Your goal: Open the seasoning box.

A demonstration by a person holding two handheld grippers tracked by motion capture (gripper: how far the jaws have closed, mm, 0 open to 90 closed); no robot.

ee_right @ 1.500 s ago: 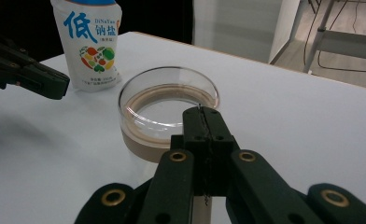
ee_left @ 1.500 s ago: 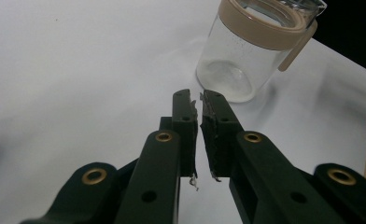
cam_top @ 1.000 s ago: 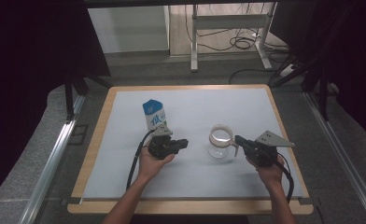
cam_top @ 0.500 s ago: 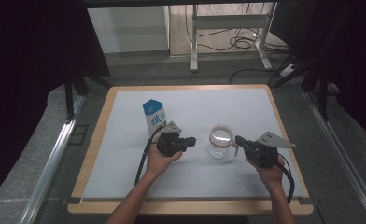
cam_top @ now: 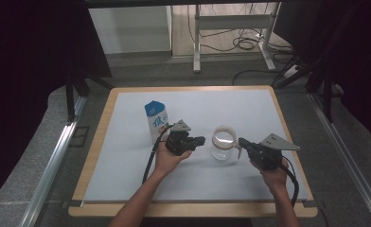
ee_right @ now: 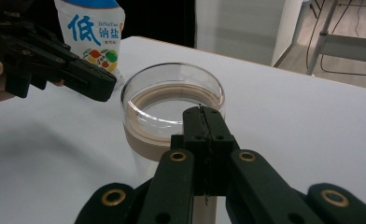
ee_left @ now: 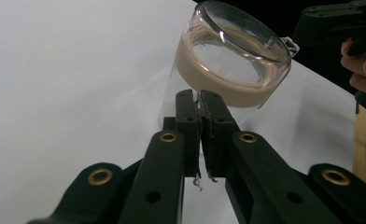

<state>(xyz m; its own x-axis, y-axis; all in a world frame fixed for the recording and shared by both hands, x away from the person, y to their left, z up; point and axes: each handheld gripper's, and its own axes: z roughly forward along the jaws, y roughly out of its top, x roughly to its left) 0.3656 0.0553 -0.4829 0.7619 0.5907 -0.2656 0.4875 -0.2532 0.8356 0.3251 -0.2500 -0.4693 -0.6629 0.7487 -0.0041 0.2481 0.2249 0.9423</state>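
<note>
The left gripper point(cam_top: 198, 140) has swung away from the blue-topped white carton point(cam_top: 156, 121) toward the clear glass jar with a tan band point(cam_top: 224, 142) mid-bench, suggesting work on the jar comes next. Its fingers point(ee_left: 190, 116) are clenched, empty. The right gripper point(cam_top: 242, 141), clenched, apparently pinches the jar's handle.

White mat point(cam_top: 127, 156) covers wood-rimmed table point(cam_top: 96, 142). Beyond the far edge: grey floor, metal desk frame point(cam_top: 231, 28), loose black cables point(cam_top: 247, 43). Dark curtains at both sides.
</note>
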